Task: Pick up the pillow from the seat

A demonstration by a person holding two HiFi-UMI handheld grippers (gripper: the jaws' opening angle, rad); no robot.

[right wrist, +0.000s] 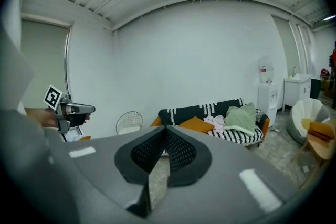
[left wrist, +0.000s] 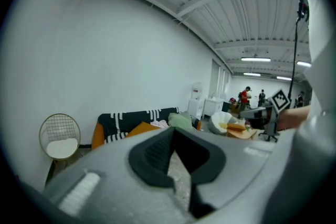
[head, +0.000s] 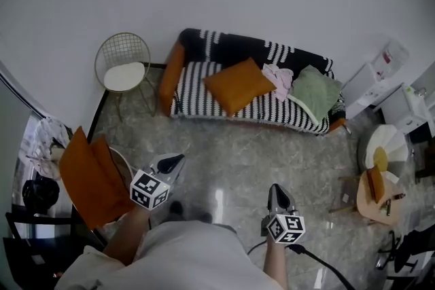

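orange pillow (head: 238, 85) on striped sofa (head: 197, 81) | pink cloth (head: 280, 80), green cushion (head: 316, 92) beside it | wire chair (head: 124, 64) left of sofa | left gripper (head: 177, 159), right gripper (head: 276, 189): jaws together, empty

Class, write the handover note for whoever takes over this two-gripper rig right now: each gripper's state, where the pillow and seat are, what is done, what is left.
Left gripper: jaws shut, empty, held low near the body.
Right gripper: jaws shut, empty, also low.
The orange pillow lies on the striped sofa seat across the floor, beside a pink cloth and a green pillow.
Done: nothing; the pillow is untouched.
Left: approach, open jaws, grip the pillow, lift it off the seat.
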